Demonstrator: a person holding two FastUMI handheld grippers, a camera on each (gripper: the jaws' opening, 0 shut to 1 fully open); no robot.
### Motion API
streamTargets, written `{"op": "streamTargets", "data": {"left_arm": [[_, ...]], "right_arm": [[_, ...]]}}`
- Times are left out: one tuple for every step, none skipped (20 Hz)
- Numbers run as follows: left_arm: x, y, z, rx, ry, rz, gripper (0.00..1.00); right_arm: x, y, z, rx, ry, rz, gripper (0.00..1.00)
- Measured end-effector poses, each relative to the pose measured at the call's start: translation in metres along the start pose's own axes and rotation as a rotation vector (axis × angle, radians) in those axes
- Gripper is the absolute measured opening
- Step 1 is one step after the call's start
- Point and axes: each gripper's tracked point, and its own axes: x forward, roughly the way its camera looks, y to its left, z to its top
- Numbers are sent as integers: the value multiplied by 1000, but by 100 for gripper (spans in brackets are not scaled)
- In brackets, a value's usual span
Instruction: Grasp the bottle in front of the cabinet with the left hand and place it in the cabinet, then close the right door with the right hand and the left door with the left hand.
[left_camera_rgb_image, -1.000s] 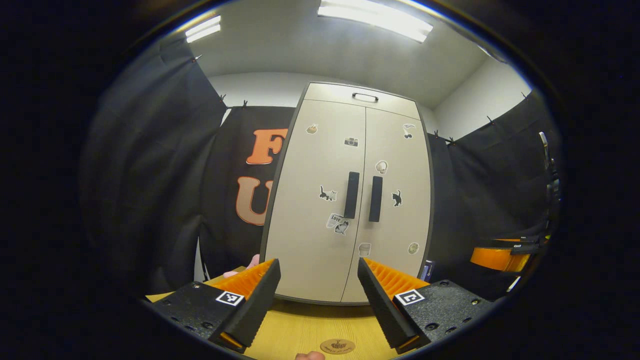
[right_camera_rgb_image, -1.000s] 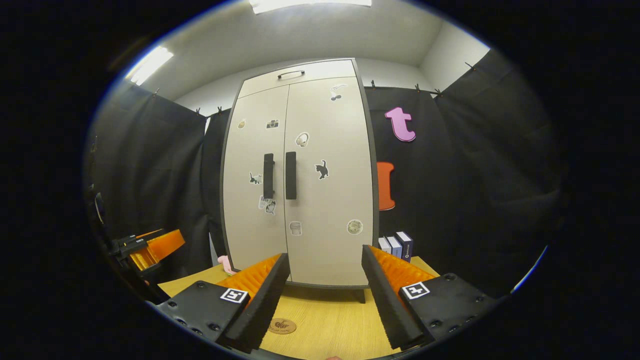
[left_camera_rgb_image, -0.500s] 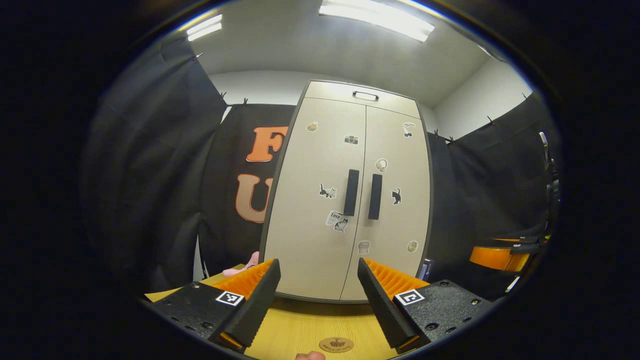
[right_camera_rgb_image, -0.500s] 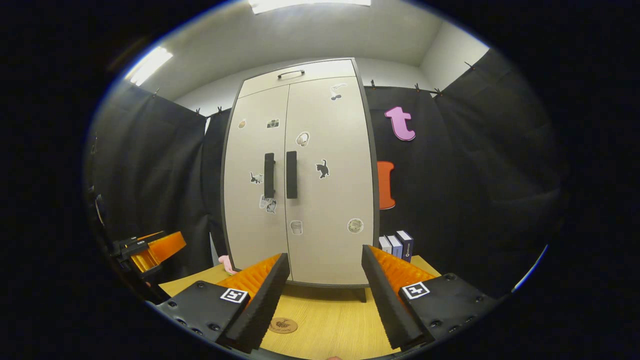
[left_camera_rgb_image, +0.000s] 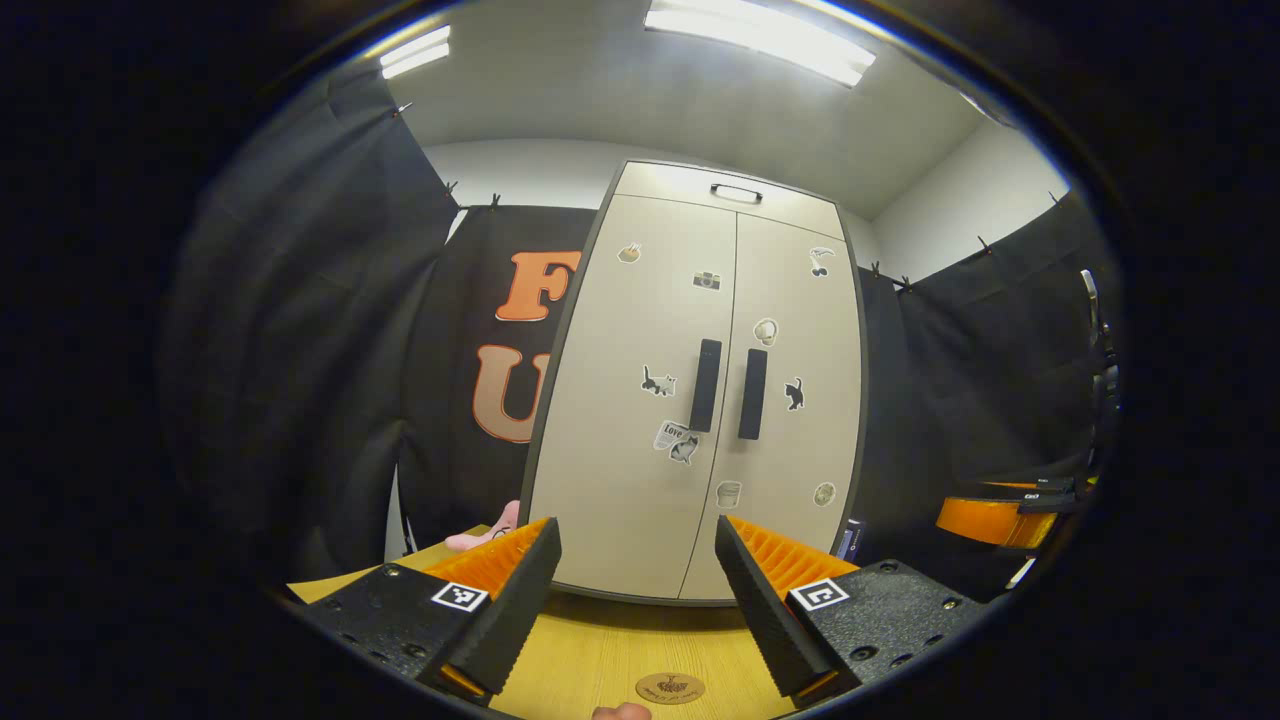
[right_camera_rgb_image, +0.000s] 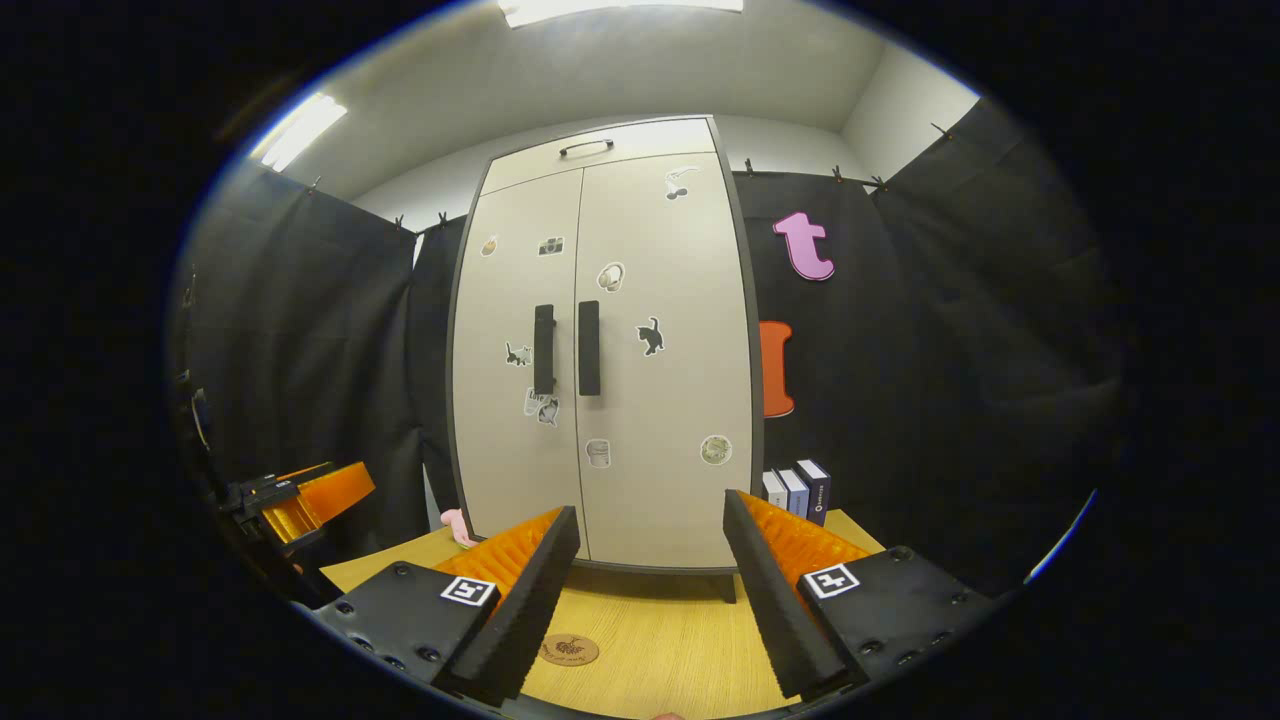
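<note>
Both hand-held grippers, left (left_camera_rgb_image: 632, 610) and right (right_camera_rgb_image: 648, 610), hang released and empty above the surface (left_camera_rgb_image: 610, 650), well back from the cabinet (left_camera_rgb_image: 700, 400), presumably because both doors are shut, the bottle likely inside; one door sticker (left_camera_rgb_image: 676, 440) reads "Love".

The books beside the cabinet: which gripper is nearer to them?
Right. The books stand just beyond the right gripper, slightly to its right. From the left gripper they lie farther off to the right, past the cabinet corner.
</note>
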Motion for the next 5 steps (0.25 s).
{"op": "streamTargets", "data": {"left_arm": [[0, 0, 0, 0, -1, 1, 94], [0, 0, 0, -1, 0, 1, 94], [0, 0, 0, -3, 2, 1, 94], [-1, 0, -1, -4, 3, 2, 94], [-3, 0, 0, -6, 3, 1, 94]], "right_arm": [[0, 0, 0, 1, 0, -1, 96], [-1, 0, 0, 3, 0, -1, 96], [-1, 0, -1, 5, 2, 0, 96], [-1, 1, -1, 5, 3, -1, 96], [-1, 1, -1, 3, 3, -1, 96]]}}
